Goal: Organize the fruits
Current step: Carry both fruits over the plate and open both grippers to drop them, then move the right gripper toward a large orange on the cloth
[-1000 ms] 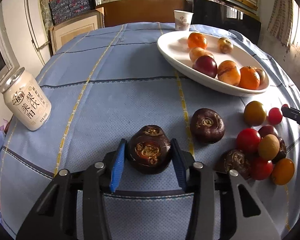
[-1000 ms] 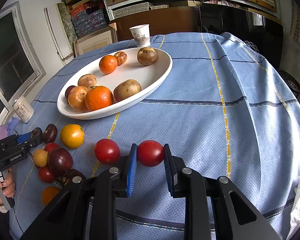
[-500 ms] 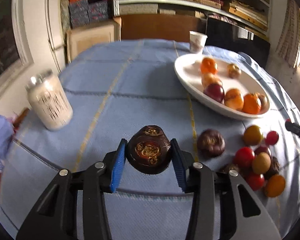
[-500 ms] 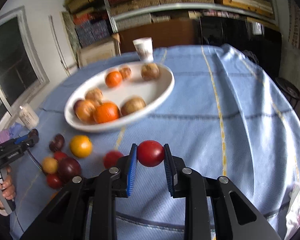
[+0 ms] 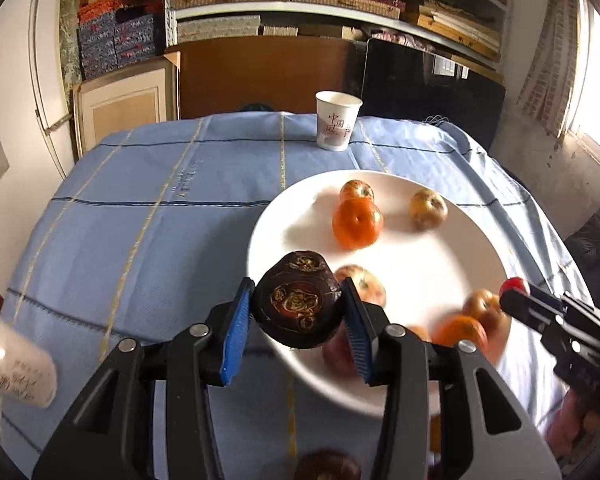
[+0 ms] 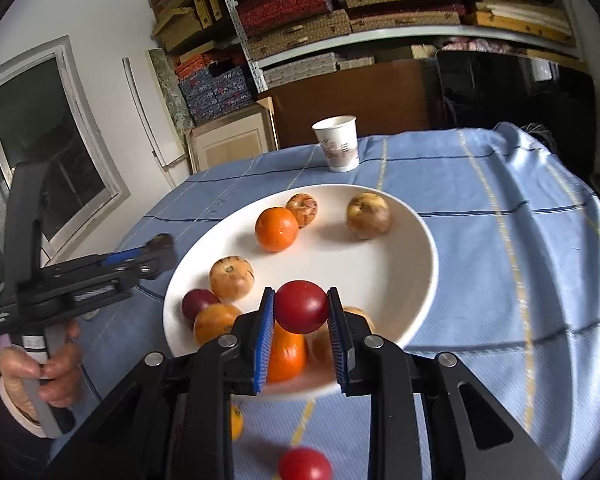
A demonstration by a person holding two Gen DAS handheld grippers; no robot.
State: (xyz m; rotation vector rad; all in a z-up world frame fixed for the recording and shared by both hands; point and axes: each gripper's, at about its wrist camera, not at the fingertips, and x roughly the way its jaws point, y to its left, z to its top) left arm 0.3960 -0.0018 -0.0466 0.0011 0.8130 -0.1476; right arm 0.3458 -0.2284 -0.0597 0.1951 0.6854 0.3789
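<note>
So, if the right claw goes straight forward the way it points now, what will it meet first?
Most likely the white plate. The right claw, shut on a red fruit, points over the plate's near side. The striped brownish fruit lies left of that line. Its height above the plate is unclear.

Plate [image 6: 420, 236] sitting mid-counter [image 6: 500, 184], fruits in it; cup [image 6: 336, 142] standing at plate's 12 o'clock; can [image 5: 16, 364] lying at 9.

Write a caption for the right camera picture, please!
Right gripper carries a red fruit above the white plate of oranges and apples.
</note>
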